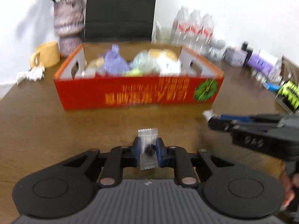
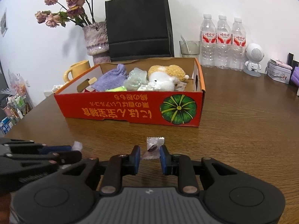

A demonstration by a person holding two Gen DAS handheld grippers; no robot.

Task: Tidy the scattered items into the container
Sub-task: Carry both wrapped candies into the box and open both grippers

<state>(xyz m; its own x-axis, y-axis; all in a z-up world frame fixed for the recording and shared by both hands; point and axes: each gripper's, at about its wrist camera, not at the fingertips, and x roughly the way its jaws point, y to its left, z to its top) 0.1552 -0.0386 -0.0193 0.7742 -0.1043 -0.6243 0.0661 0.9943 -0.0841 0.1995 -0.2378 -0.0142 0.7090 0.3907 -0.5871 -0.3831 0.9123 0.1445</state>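
While both grippers face the red box (image 2: pixel 129 110):
Left gripper (image 1: pixel 148 150): fingers clamped on a wrapped candy (image 1: pixel 148 147).
Right gripper (image 2: pixel 149 157): fingers apart around another candy (image 2: pixel 154 146) on the tabletop (image 2: pixel 243 130).

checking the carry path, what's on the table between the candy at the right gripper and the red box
Nothing: in the right wrist view only bare table lies between the candy and the red box.

Motion-blurred red box (image 1: pixel 138 91) contents and bottles (image 1: pixel 194 29); green can (image 1: pixel 290 95) cut off at edge.
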